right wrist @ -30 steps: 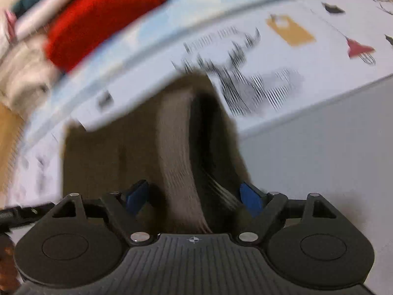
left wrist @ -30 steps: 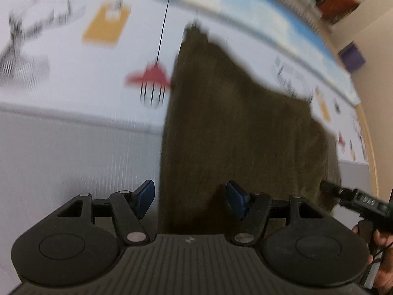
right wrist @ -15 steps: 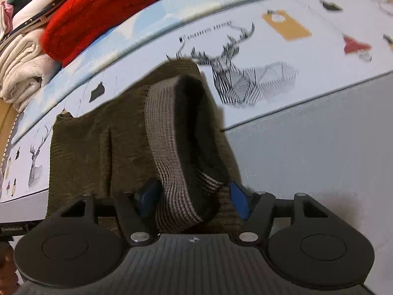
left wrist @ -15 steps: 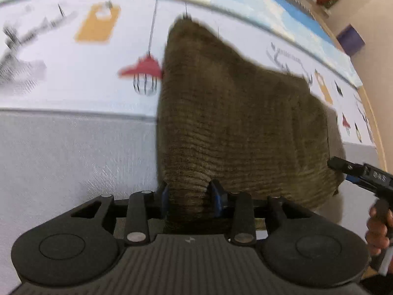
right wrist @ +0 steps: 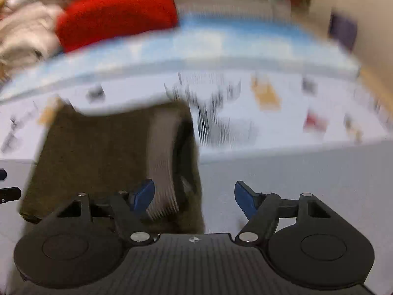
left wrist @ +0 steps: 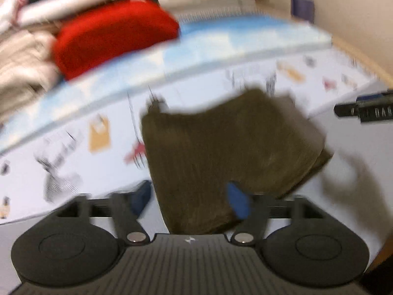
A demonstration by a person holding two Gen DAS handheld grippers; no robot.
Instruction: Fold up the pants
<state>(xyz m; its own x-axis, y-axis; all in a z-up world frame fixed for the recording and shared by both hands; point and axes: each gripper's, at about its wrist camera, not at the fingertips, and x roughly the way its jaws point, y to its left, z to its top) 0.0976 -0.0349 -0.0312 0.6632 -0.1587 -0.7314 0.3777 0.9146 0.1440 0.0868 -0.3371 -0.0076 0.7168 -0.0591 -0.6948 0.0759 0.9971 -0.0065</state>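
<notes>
Both grippers released; one pants (left wrist: 221,152) folded.

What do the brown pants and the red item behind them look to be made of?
The pants look like a soft, matte, olive-brown ribbed knit or corduroy: faint lengthwise lines show, though blur leaves it open. Their waistband appears to be grey ribbed elastic. The red item looks like thick, fuzzy fabric, perhaps knit or fleece; blur hides its weave.

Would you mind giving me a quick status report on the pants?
Left gripper open, right gripper open. Brown pants folded on the bed sheet, held by neither. Nothing in the way.
</notes>
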